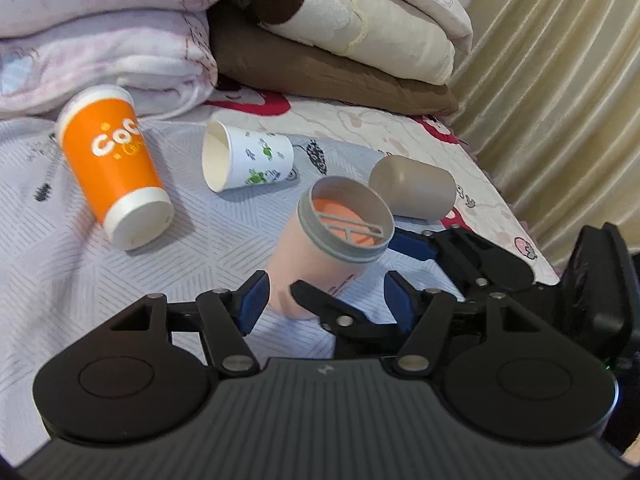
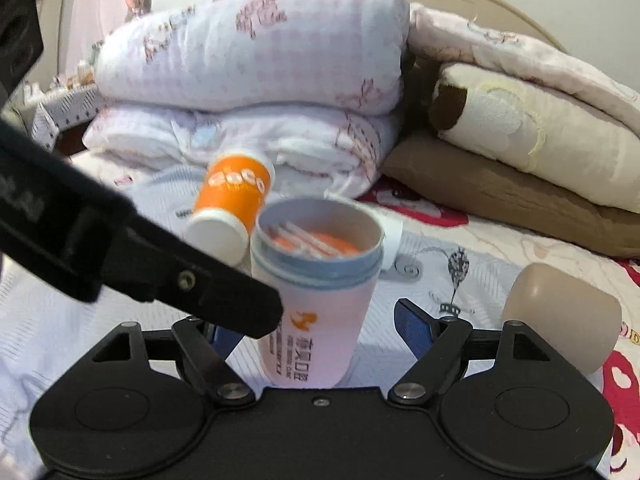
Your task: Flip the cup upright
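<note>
A pink shaker cup (image 1: 320, 256) with a grey threaded rim and orange strainer stands nearly upright on the bed, leaning a little; it also shows in the right wrist view (image 2: 320, 312). My left gripper (image 1: 326, 304) is open, its blue pads either side of the cup's base. My right gripper (image 2: 316, 332) is open around the cup's lower body; its fingers (image 1: 412, 246) show in the left wrist view. A left finger (image 2: 224, 296) crosses the right wrist view and touches the cup's side.
An orange cup (image 1: 116, 168) lies on its side at left, a white patterned paper cup (image 1: 248, 156) lies on its side behind, and a beige cap (image 1: 412, 192) lies at right. Folded quilts (image 1: 120, 40) and pillows (image 1: 340, 68) are stacked behind. A curtain (image 1: 560, 100) hangs at right.
</note>
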`<action>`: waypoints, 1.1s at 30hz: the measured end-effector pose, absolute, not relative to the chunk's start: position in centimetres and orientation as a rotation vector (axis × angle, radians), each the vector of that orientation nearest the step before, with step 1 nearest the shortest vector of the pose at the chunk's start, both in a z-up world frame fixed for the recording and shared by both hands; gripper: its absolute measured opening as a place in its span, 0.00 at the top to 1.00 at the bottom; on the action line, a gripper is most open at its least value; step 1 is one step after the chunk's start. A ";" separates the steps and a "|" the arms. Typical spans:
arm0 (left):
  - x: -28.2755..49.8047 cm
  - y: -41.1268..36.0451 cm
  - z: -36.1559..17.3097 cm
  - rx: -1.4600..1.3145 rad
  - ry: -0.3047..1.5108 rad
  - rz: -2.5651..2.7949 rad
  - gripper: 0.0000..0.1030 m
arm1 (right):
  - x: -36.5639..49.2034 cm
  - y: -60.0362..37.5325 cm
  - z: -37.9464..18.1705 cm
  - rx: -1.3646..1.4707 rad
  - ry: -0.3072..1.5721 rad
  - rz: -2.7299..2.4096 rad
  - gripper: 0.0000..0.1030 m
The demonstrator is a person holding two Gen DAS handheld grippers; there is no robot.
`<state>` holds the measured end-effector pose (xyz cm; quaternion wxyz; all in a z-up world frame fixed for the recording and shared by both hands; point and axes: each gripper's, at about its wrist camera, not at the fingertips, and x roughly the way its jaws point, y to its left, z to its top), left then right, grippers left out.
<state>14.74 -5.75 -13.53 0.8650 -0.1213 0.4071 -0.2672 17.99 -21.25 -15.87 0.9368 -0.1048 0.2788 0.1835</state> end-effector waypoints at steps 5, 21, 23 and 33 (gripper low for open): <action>13.7 -5.6 -12.3 -0.232 0.843 -0.552 0.39 | 17.5 -21.8 -14.6 -0.182 0.572 0.396 0.19; 10.9 -4.0 -4.4 -0.168 0.827 -0.415 0.37 | 12.1 -24.0 -7.1 -0.112 0.640 0.318 0.19; 9.9 -4.3 -3.2 -0.115 0.816 -0.370 0.34 | 11.8 -24.5 -6.0 -0.090 0.701 0.273 0.19; 4.1 -4.3 1.2 -0.033 0.828 -0.277 0.26 | 7.2 -26.5 -1.3 0.020 0.742 0.207 0.16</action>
